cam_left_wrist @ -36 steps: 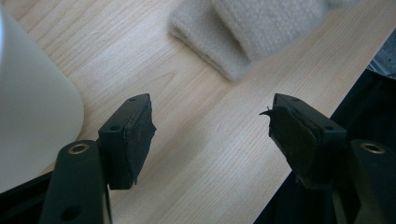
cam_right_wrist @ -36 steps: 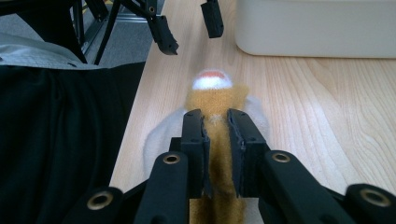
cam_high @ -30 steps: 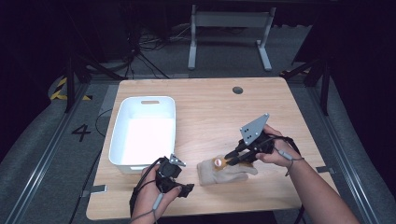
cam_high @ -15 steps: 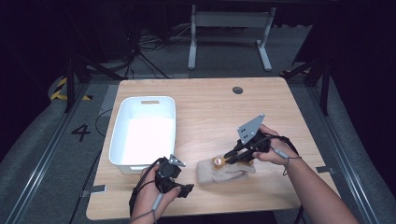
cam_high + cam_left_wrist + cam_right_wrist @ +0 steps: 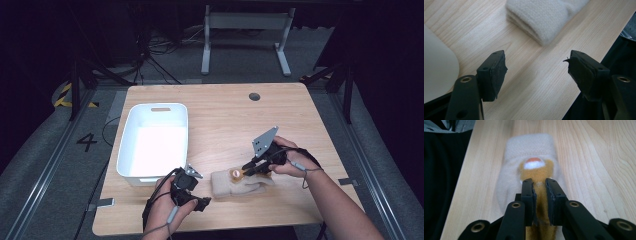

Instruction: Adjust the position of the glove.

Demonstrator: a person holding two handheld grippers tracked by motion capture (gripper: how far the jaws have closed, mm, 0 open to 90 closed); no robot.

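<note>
A cream fleece mitten-like cloth point(image 5: 227, 186) lies flat near the table's front edge. On top of it is a brown fuzzy piece point(image 5: 537, 171) with a white and orange tip. My right gripper point(image 5: 246, 172) comes in from the right, and in the right gripper view its jaws point(image 5: 539, 185) are shut on the brown piece. My left gripper point(image 5: 202, 203) rests low at the front, left of the cloth. In the left gripper view it stands open point(image 5: 536, 67) over bare wood, a short way from the end of the cloth point(image 5: 544, 17).
A white plastic bin point(image 5: 126, 150) stands on the left half of the wooden table point(image 5: 225, 120), and its rounded corner point(image 5: 436, 72) lies close beside my left gripper. A small round hole point(image 5: 254, 96) sits at the table's back. The front edge drops off just below both hands.
My right gripper has shifted slightly left and toward the front while staying on the brown piece. The left gripper and the cloth have stayed put.
</note>
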